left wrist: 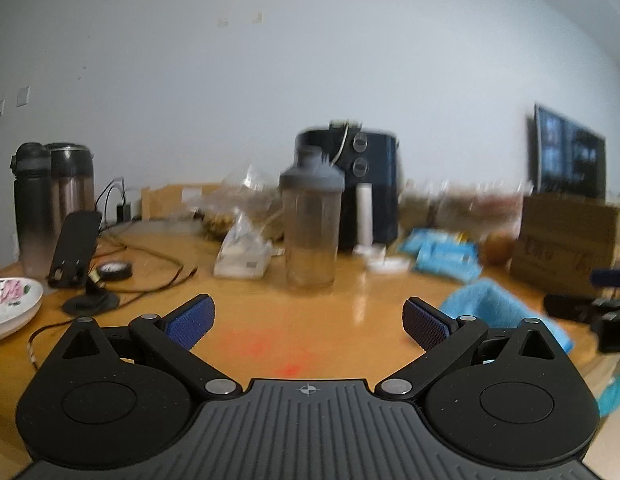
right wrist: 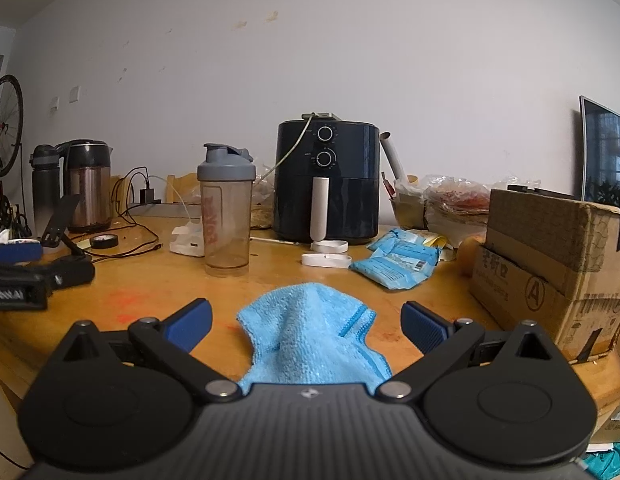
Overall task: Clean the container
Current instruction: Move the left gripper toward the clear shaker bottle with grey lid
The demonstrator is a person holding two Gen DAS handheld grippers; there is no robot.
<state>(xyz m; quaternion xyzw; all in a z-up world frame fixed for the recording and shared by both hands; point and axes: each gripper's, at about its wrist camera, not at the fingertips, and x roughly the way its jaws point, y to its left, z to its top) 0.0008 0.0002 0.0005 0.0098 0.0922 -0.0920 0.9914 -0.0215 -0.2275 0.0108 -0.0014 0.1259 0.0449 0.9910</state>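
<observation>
A clear shaker bottle [left wrist: 311,224] with a grey lid stands upright on the wooden table [left wrist: 270,304], straight ahead of my left gripper [left wrist: 308,322]. That gripper is open, with nothing between its blue pads. In the right wrist view the same shaker bottle [right wrist: 226,210] stands left of centre. A light blue cloth [right wrist: 310,336] lies crumpled on the table between the spread fingers of my right gripper [right wrist: 306,326], which is open and not touching it. In the left wrist view the light blue cloth [left wrist: 493,304] shows to the right.
A dark air fryer [right wrist: 327,180] stands behind the bottle. Two flasks [left wrist: 50,200], a phone stand [left wrist: 76,248], cables and a floral plate [left wrist: 10,300] crowd the left. Blue packets [right wrist: 397,260], a cardboard box [right wrist: 549,264] and a screen [right wrist: 603,152] are on the right.
</observation>
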